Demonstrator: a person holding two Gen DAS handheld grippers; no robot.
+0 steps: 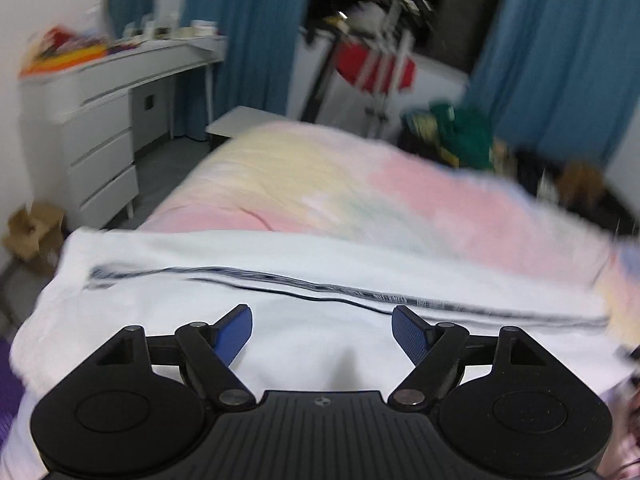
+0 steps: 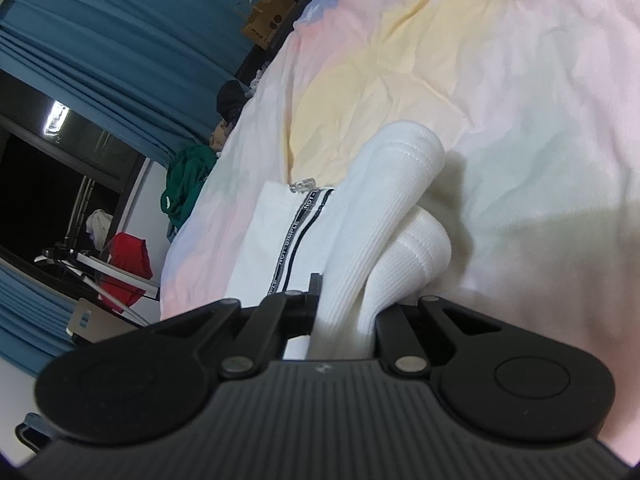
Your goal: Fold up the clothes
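Left gripper (image 1: 322, 332) gapes wide and empty over the white garment (image 1: 304, 344) at lower centre; right gripper (image 2: 346, 304) pinches its ribbed cuffs (image 2: 384, 232).

White cotton garment (image 1: 320, 344) with black-and-white striped trim (image 2: 294, 236); pastel pink, yellow and green bedsheet (image 1: 360, 192); teal curtains (image 1: 560, 52).

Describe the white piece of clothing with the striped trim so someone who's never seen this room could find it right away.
Start at the bed with the pastel pink, yellow and green cover. The white garment lies spread across its near end, just ahead of the open left gripper, while the right gripper pinches its ribbed cuffs. A dark striped trim band sets it apart from the green clothes pile beyond the bed.
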